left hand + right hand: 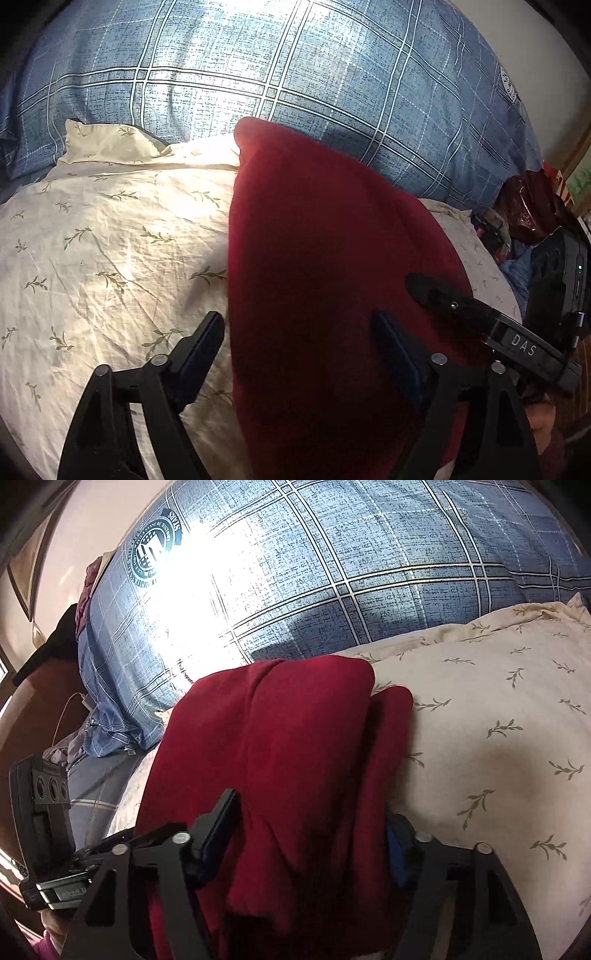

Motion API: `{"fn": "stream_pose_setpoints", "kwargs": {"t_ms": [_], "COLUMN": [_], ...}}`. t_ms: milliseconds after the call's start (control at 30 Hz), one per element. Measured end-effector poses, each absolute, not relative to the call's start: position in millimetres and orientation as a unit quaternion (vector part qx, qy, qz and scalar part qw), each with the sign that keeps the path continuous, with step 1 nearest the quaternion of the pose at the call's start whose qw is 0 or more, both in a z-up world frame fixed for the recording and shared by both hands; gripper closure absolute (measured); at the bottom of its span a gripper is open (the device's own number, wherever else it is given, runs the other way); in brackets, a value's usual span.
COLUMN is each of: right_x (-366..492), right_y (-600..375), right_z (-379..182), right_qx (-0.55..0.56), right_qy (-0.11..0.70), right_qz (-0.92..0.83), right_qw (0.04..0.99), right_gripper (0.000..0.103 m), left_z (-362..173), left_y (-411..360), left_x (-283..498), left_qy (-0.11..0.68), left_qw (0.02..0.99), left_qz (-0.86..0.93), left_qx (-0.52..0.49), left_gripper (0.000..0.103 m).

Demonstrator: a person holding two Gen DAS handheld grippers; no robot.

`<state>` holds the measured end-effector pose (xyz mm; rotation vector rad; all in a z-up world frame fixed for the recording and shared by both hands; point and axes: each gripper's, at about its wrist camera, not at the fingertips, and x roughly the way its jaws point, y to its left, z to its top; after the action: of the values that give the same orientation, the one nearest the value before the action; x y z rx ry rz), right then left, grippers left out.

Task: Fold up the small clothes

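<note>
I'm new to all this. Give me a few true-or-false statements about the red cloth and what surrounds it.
1. The red garment lies on a cream cover printed with leafy sprigs. True.
2. The bedding behind it is plain green. False: it is blue plaid bedding.
3. The left gripper has its fingers spread apart. True.
4. The red garment lies spread out flat in a single layer. False: in the right wrist view it is folded over itself in layers.

Sunlit blue plaid bedding [295, 74] — cream leaf-print pillow [92, 240] — pale wall [74, 535]
</note>
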<state>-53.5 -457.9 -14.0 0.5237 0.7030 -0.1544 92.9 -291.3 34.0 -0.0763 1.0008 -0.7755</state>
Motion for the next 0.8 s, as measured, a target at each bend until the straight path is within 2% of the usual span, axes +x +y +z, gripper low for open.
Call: {"fn": "stream_pose_setpoints", "kwargs": {"t_ms": [133, 200, 267, 567, 800], "right_x": [-54.0, -56.2, -59.4, -81.9, -100.7], "right_y": [-450.2, -445.7, -440.0, -382.2, -349.4], "right_z": [-5.6, 2.0, 9.6, 29.3, 13.2], "right_qx": [0.24, 0.234, 0.234, 0.237, 0.25], "right_qy": [0.339, 0.338, 0.336, 0.342, 0.36], "right_qz": [-0.088, -0.088, -0.085, -0.031, -0.01], "right_qw": [0.905, 0.908, 0.909, 0.909, 0.899], "right_gripper": [0.057, 0.062, 0.063, 0.064, 0.063], "left_z": [42.2, 47.7, 54.6, 94.4, 88.2], "left_y": [-294.0, -290.2, -284.1, -221.1, -183.6], "left_x": [80.7, 76.3, 71.1, 20.1, -22.0], "left_qy": [0.451, 0.45, 0.452, 0.43, 0.444], "left_qw": [0.815, 0.815, 0.813, 0.83, 0.832], "left_qz": [-0.363, -0.364, -0.367, -0.355, -0.334], "left_qx": [-0.011, -0.014, -0.017, -0.007, -0.005], "left_gripper": [0.044, 0.054, 0.058, 0.06, 0.059]}}
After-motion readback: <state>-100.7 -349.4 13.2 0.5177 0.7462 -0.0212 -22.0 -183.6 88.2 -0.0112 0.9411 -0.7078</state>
